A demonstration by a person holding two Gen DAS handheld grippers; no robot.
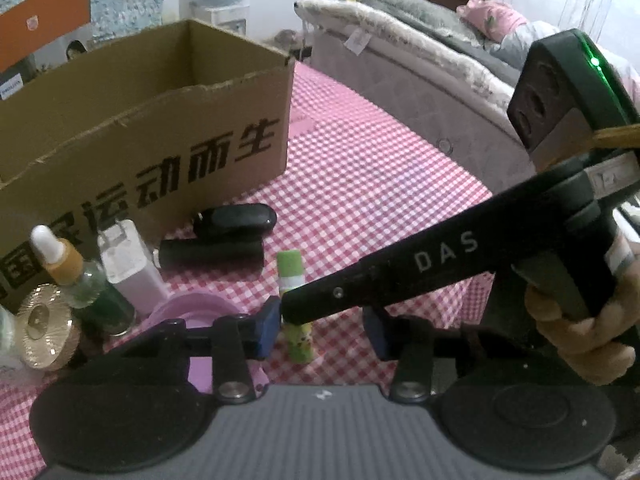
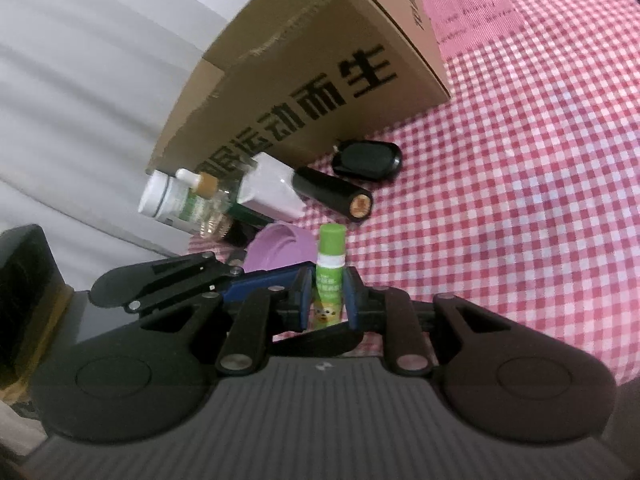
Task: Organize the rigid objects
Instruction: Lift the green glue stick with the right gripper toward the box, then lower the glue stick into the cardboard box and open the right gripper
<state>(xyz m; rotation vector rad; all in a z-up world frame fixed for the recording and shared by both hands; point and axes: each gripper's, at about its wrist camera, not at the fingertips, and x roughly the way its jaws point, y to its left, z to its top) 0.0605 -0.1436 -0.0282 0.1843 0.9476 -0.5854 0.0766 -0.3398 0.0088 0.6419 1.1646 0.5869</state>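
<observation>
Right gripper [image 2: 329, 298] fingers clenched on the green glue stick [image 2: 329, 276], upright on the checked surface [image 2: 520, 160]; left gripper [image 1: 322, 330] fingers released, straddling it. Pick-up step, I'd say. Next: lift, carry to the cardboard box [image 2: 304, 80] behind.

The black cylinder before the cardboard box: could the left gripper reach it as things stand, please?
Probably not directly: the right gripper, shut on the green glue stick, lies across the open left gripper, between it and the black cylinder.
</observation>
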